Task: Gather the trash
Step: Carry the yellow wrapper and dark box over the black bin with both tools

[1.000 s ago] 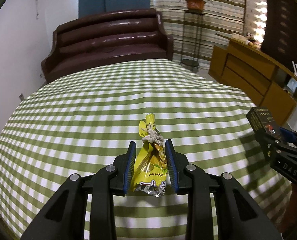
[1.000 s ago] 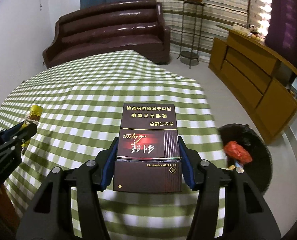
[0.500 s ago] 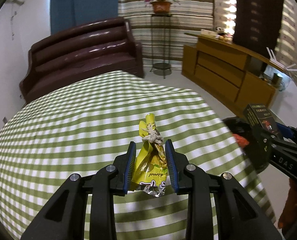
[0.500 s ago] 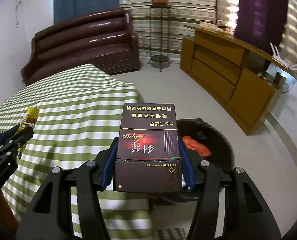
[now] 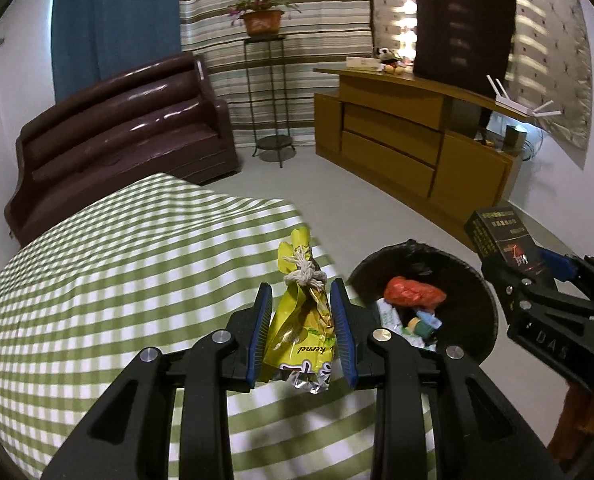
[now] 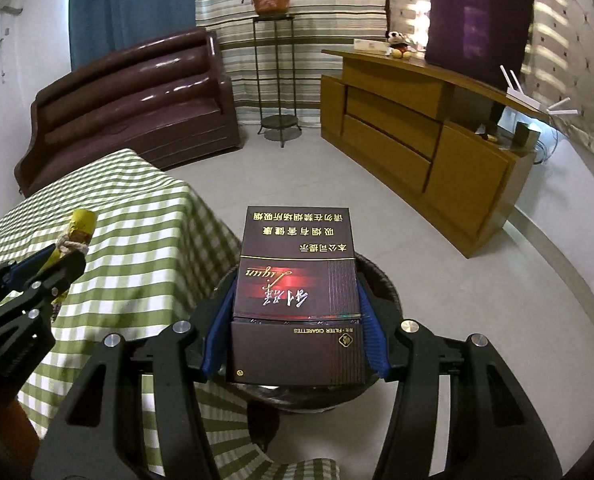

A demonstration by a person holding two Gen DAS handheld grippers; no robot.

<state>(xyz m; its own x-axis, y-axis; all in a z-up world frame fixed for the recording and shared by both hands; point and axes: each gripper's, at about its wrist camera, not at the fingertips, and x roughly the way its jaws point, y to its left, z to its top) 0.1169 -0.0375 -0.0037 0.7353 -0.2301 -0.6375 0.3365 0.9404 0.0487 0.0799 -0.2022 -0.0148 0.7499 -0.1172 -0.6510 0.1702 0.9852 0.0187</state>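
- Left side: we see the green checked tablecloth (image 5: 97, 300) on the table; nothing else lies on the part in view.
- left gripper (image 5: 301, 328) has its jaws pressed in on a yellow snack wrapper (image 5: 303, 330), pads on both flat sides, held clear above the cloth near the table's edge.
- We judge the wrapper light, soft and crinkly, slick foil. It crushes rather than resists, so a mid-body pinch like this one suits it. The string knot (image 5: 303, 274) at the neck sits just above the pads and would likely stop it sliding down.
- Centre-right: a black-lined trash bin (image 5: 481, 292) stands on the floor beside the table, already holding a red bag (image 5: 413, 292) and small scraps.
- right gripper (image 6: 295, 332) clamps a dark cigarette box (image 6: 297, 292) across its narrow sides, right over the bin, which it mostly hides in that view.
- We judge the box stiff card, light, glossy, with flat parallel sides. A squeeze near the lower half is fine, but too hard may dent it.
- Both items look ready to drop; the wrapper is not yet over the bin mouth, we think.
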